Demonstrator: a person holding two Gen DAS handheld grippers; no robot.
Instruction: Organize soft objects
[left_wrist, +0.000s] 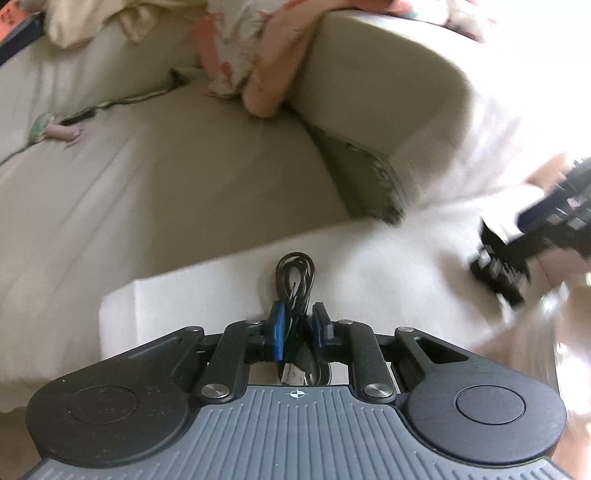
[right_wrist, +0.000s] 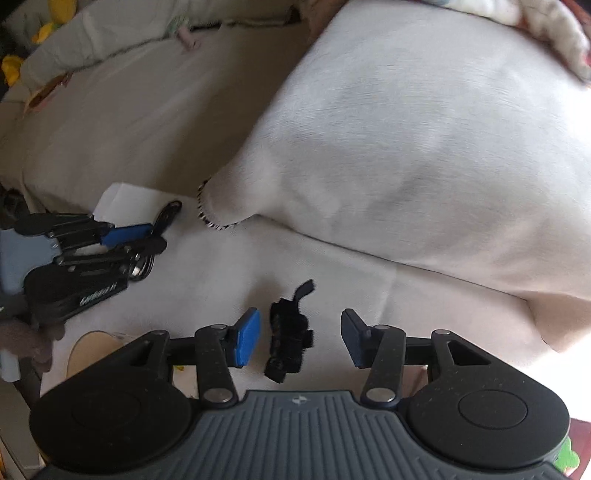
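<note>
The left wrist camera sits just behind its own gripper, looking forward and down, close over a flat white cloth (left_wrist: 369, 266) with a beige sofa seat (left_wrist: 166, 177) beyond. The right wrist camera looks the same way from farther right, close above that white cloth (right_wrist: 229, 266). Both views share the cloth, the seat (right_wrist: 155, 110) and a big beige cushion (left_wrist: 373, 88) (right_wrist: 424, 147).

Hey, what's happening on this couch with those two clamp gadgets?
A person is tidying with a handheld gripper in each hand. The left gripper is shut on a coiled black cable over a white cloth. The right gripper is open around a small black strap lying on that cloth, beside a large cushion.
</note>
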